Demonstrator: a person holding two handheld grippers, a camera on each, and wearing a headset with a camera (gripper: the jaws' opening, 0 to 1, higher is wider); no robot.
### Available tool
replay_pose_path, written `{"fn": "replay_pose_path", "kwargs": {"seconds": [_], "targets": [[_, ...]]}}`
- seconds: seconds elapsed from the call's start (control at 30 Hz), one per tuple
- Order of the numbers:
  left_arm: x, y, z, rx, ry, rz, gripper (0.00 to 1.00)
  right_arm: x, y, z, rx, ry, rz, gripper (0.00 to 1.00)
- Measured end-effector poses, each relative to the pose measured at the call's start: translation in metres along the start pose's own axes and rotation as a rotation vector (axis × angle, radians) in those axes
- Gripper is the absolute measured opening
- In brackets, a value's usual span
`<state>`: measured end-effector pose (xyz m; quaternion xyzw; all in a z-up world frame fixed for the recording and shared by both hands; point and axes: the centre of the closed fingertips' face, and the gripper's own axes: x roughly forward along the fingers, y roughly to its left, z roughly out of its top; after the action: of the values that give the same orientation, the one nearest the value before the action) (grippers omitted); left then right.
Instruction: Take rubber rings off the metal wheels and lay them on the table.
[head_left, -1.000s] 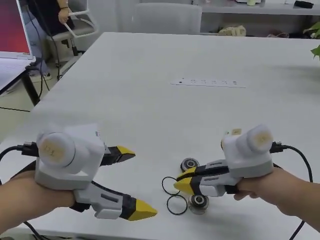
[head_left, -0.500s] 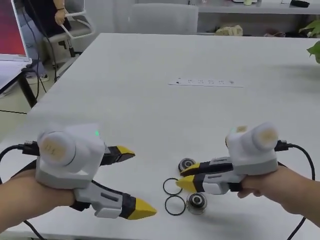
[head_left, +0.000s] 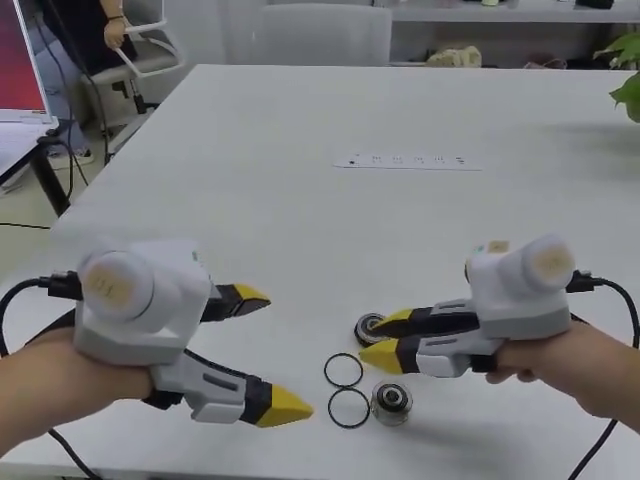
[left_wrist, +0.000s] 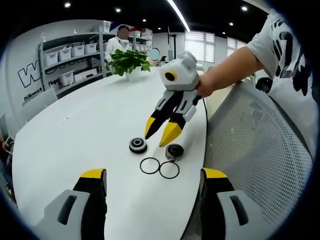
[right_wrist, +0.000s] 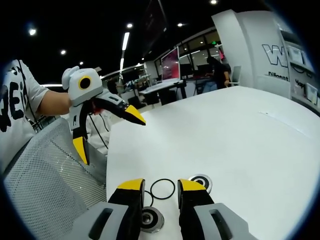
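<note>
- Head view: from above the near edge of the tabletop (head_left: 300, 150), facing forward and down. The left gripper (head_left: 283, 353) and right gripper (head_left: 377, 338) sit close and low in frame.
- Left gripper view: low over the tabletop, looking along its own fingers (left_wrist: 92, 185) towards the right gripper, which is near.
- Right gripper view: low and close, facing the opposite way, towards the left gripper.
- Shared by all three: the rubber rings (head_left: 324, 371) and metal wheels (head_left: 390, 398) on the tabletop between the grippers.
</note>
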<state>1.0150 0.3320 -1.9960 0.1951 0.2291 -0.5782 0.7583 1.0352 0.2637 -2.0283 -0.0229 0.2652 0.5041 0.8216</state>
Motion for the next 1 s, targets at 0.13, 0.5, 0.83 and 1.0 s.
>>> {"fn": "replay_pose_path", "kwargs": {"seconds": [0.13, 0.5, 0.83, 1.0], "targets": [[0.002, 0.003, 0.002, -0.002, -0.001, -0.002, 0.74, -0.003, -0.002, 0.001, -0.007, -0.004, -0.005, 0.25], [0.008, 0.007, 0.006, -0.001, 0.004, -0.011, 0.72, -0.012, -0.012, 0.001, -0.003, -0.013, -0.034, 0.32], [0.016, 0.014, 0.006, -0.01, 0.012, -0.015, 0.71, -0.017, -0.015, -0.002, -0.01, -0.008, -0.055, 0.35], [0.021, 0.018, 0.007, -0.013, 0.013, -0.016, 0.69, -0.019, -0.02, -0.006, -0.014, 0.001, -0.069, 0.39]]}}
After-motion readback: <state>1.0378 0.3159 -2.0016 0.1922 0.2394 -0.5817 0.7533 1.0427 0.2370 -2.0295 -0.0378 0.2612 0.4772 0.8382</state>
